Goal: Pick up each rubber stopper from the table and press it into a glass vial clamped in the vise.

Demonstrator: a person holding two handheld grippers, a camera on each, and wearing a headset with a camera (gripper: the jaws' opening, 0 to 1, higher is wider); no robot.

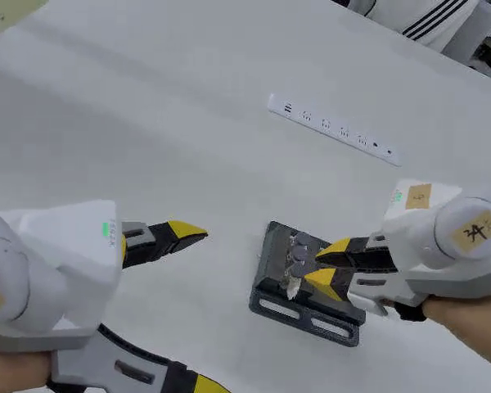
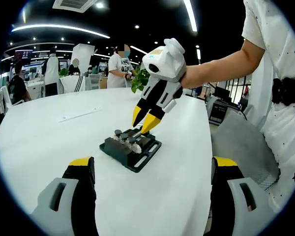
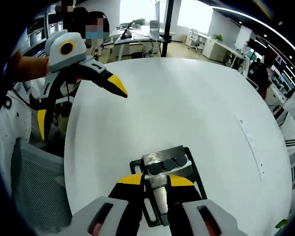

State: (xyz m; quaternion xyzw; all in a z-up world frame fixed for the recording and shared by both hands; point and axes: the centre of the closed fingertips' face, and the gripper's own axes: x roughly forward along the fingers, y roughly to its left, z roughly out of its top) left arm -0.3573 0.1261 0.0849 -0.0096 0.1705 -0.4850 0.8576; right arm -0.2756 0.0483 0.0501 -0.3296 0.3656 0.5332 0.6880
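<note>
Right gripper view puts the dark rubber stoppers (image 3: 163, 167) in a tight cluster on top of vials clamped in the vise (image 3: 191, 178), just ahead of your right gripper (image 1: 311, 266). Nearer to you, a pale glass vial (image 3: 160, 196) stands between that gripper's jaws. They are narrowed to a slim gap around it, but you cannot tell from these views whether they are pinching it or only flanking it.

Expect the stoppers to be light, soft and grippy. Take one across the sides of its wider top, so the narrow end stays free to enter the vial mouth. They should give under a squeeze, so a modest grip ought to do. The glass is probably slick and brittle, so push straight down its axis and let the vise take the load.

Your left gripper (image 2: 153, 164) is spread wide with nothing in it, well apart from the vise over the white table (image 1: 188, 123). A power strip (image 1: 331, 127) lies beyond.
</note>
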